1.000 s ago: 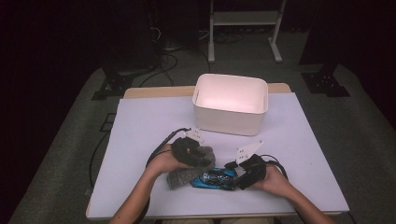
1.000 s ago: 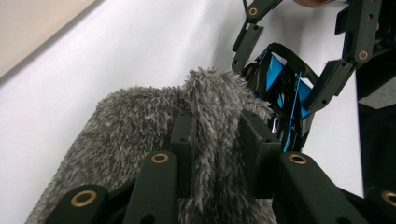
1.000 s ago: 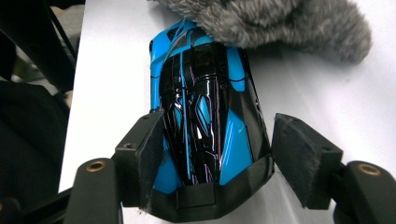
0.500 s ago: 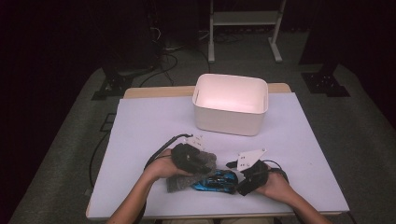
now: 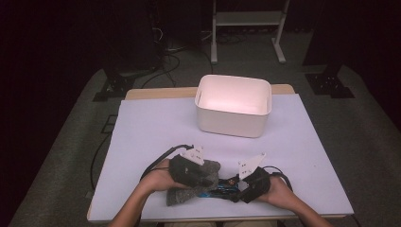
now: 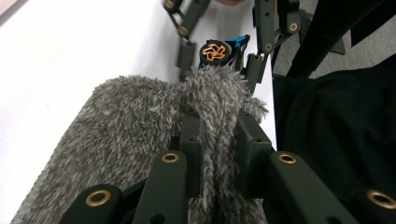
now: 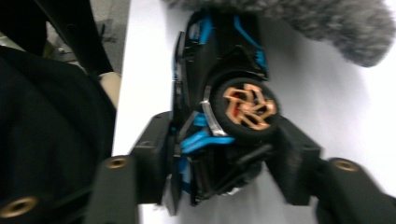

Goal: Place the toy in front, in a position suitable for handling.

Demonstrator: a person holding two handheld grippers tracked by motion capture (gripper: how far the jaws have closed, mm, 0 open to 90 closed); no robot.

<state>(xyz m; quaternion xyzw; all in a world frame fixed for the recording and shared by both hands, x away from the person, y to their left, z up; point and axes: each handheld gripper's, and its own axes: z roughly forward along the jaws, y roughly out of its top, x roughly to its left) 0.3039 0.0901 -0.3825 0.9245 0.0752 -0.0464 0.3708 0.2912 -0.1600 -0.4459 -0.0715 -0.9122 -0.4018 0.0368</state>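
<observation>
Left gripper (image 6: 218, 154) pinches grey cloth (image 6: 140, 121); right gripper (image 7: 224, 163) clamps toy car (image 7: 219, 93).

Dark room; grey carpet floor (image 5: 71, 142); white metal stand (image 5: 248, 19) behind table (image 5: 156, 123).

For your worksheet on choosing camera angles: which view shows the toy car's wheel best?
The right gripper view: the toy car lies close between the fingers, its copper-spoked wheel sharp. The left gripper view shows a small wheel beyond the grey cloth; the high view, a blue sliver.
</observation>
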